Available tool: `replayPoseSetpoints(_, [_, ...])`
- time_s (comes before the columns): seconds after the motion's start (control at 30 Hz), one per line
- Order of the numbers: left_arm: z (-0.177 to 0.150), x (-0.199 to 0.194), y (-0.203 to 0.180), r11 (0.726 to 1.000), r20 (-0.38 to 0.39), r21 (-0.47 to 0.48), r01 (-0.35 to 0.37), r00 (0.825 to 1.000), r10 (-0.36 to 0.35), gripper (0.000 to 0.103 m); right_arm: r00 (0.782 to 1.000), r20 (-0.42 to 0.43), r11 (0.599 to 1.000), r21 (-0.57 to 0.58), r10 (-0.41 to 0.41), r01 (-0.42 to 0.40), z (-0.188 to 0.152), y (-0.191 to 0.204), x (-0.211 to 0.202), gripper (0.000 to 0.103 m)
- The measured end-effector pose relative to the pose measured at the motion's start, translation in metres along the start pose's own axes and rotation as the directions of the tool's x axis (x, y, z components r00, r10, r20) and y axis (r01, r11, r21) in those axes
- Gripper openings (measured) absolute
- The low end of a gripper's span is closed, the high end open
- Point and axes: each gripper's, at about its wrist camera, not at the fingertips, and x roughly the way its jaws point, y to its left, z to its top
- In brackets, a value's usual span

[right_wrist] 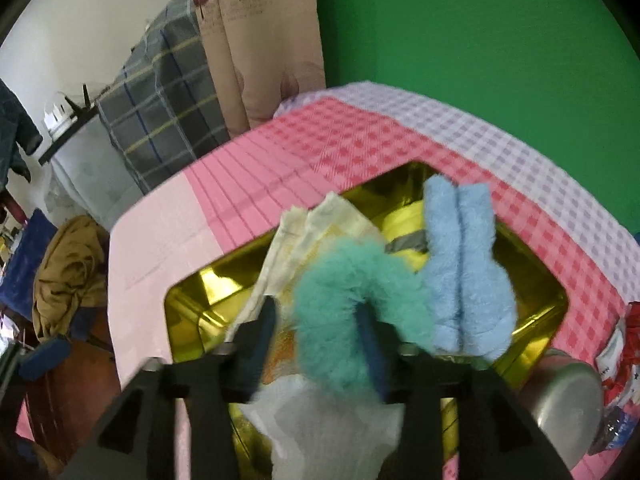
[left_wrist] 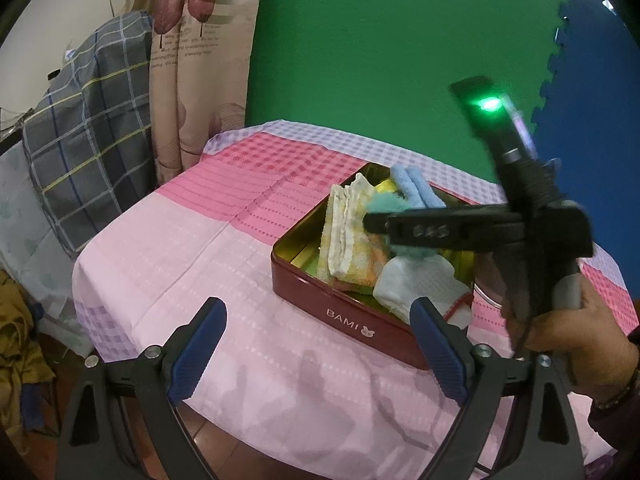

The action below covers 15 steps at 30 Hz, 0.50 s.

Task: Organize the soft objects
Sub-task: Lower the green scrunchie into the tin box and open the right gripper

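Note:
A red tin (left_wrist: 344, 312) with a gold inside (right_wrist: 192, 300) stands on the pink tablecloth. It holds a cream and yellow folded cloth (left_wrist: 344, 236), a white cloth (left_wrist: 416, 284), a light blue fuzzy piece (right_wrist: 464, 280) and a yellow item (right_wrist: 404, 220). My right gripper (right_wrist: 320, 332) is over the tin with its fingers apart; a teal fluffy piece (right_wrist: 344, 304) lies between them and drapes over the right finger. It also shows in the left wrist view (left_wrist: 376, 222). My left gripper (left_wrist: 320, 344) is open and empty in front of the tin.
The table (left_wrist: 180, 264) has a pink checked cloth and drops off at the left and front. A plaid bundle (left_wrist: 88, 128) and a curtain (left_wrist: 200, 60) stand to the left. A metal can (right_wrist: 568, 396) and a red packet (right_wrist: 628, 356) are right of the tin.

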Motion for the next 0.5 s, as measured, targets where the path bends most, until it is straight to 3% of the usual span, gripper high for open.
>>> replayPoseSetpoints(0.2, [-0.003, -0.002, 0.001, 1.000, -0.006, -0.005, -0.014, 1.000, 0.014, 0.091, 0.983, 0.176, 0.998, 0.022, -0.060, 0.057, -0.016, -0.010, -0.056, 0.056])
replayPoseSetpoints(0.3, [-0.004, -0.004, -0.002, 1.000, -0.002, 0.012, -0.017, 1.000, 0.017, 0.091, 0.960, 0.227, 0.984, 0.112, -0.163, 0.140, -0.044, -0.036, -0.088, 0.061])
replayPoseSetpoints(0.43, [-0.007, -0.005, -0.009, 0.999, 0.001, 0.043, -0.021, 1.000, 0.021, 0.091, 0.924, 0.182, 0.930, 0.223, -0.336, 0.294, -0.103, -0.087, -0.119, 0.061])
replayPoseSetpoints(0.5, [-0.009, -0.004, -0.013, 0.998, -0.003, 0.061, -0.019, 1.000, 0.019, 0.092, 0.893, 0.119, 0.879, 0.277, -0.433, 0.389, -0.139, -0.120, -0.133, 0.061])
